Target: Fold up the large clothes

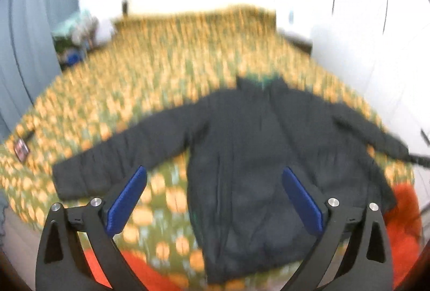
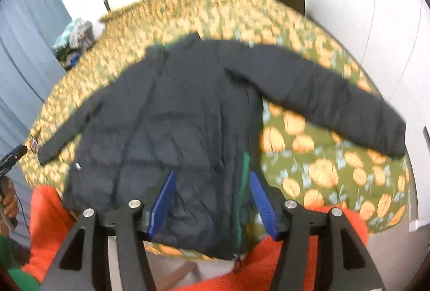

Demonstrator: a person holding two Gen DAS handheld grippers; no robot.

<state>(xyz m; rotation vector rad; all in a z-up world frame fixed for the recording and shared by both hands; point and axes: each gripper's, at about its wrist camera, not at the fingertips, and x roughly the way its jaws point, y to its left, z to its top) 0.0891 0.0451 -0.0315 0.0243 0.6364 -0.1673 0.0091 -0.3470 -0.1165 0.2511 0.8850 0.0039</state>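
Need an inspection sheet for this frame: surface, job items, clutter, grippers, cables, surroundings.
Surface: bed with a green, orange-patterned cover; orange blanket at the near edge.
Job's things: dark puffer jacket laid flat, both sleeves spread out, unfolded.
Clutter: small dark item on the cover near the bed's edge; pile of things beside the bed.
Grippers: left hand-held gripper open wide, empty; right hand-held gripper open above the jacket hem, nothing gripped.
Cables: nothing seen clearly.
Surroundings: grey curtain, white wardrobe.
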